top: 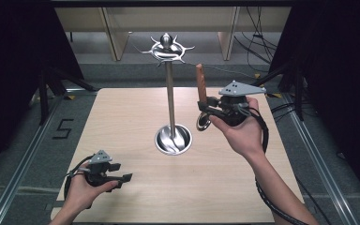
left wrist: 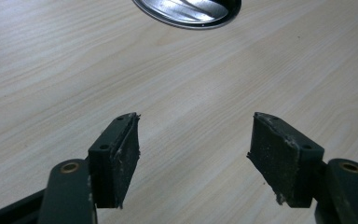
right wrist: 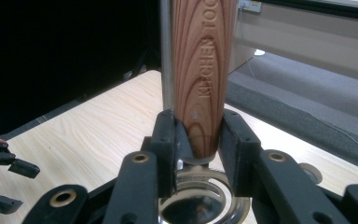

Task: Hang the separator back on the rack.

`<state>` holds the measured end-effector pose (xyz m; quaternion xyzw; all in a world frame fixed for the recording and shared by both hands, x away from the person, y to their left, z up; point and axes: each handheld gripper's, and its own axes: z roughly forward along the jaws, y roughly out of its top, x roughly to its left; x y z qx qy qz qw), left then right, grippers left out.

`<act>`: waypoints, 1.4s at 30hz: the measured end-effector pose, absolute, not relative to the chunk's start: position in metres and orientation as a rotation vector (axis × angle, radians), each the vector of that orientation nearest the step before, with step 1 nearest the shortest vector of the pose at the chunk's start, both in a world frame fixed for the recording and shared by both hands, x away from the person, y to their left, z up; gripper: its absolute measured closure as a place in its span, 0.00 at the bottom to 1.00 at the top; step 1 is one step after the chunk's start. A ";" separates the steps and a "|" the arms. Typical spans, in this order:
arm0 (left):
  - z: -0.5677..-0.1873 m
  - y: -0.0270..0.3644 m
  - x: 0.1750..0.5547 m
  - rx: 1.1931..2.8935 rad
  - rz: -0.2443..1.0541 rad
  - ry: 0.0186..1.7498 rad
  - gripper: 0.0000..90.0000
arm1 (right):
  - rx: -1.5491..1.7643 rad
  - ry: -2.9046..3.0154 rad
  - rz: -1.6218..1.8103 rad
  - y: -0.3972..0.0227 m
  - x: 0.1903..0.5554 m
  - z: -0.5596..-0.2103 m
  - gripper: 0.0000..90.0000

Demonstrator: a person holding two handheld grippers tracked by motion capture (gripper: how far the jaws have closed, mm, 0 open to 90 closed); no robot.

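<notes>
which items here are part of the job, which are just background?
In the job:
- kitchen tool with wooden handle, clamped upright in the right hand-held gripper
- steel hanging stand, with hooks on top and a round base

Not in the job:
- left hand-held gripper, open and idle low over the table
- shelving and cables behind the table

Grey floor (top: pixel 37 140) — black curtains (top: pixel 14 42) — pale wooden table (top: pixel 136 197).
</notes>
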<state>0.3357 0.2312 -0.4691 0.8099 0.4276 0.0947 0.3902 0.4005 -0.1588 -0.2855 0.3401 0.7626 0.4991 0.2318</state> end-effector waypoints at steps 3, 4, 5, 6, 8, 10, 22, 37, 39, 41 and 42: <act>-0.469 0.231 0.336 2.058 0.240 1.087 0.35 | 0.916 2.097 1.369 -0.159 0.401 -0.284 0.78; -0.469 0.231 0.336 2.059 0.240 1.087 0.35 | 0.927 2.090 1.382 -0.157 0.401 -0.284 0.78; -0.469 0.231 0.336 2.058 0.240 1.087 0.35 | 0.916 2.062 1.377 -0.157 0.401 -0.284 0.78; -0.469 0.231 0.336 2.058 0.239 1.087 0.35 | 0.914 2.064 1.380 -0.157 0.401 -0.283 0.78; -0.469 0.231 0.336 2.058 0.236 1.085 0.35 | 0.920 2.086 1.391 -0.156 0.401 -0.282 0.78; -0.469 0.231 0.336 2.064 0.238 1.083 0.35 | 0.934 2.085 1.403 -0.154 0.401 -0.281 0.78; -0.469 0.231 0.336 2.061 0.238 1.083 0.35 | 0.914 2.088 1.411 -0.146 0.402 -0.275 0.78; -0.469 0.231 0.336 2.060 0.238 1.084 0.35 | 0.890 2.098 1.410 -0.139 0.407 -0.267 0.78; -0.469 0.232 0.336 2.061 0.238 1.086 0.35 | 0.894 2.101 1.404 -0.137 0.407 -0.267 0.78; -0.469 0.232 0.336 2.061 0.239 1.086 0.35 | 0.886 2.109 1.412 -0.136 0.408 -0.268 0.78; -0.469 0.232 0.336 2.061 0.239 1.086 0.35 | 0.884 2.105 1.414 -0.135 0.408 -0.268 0.78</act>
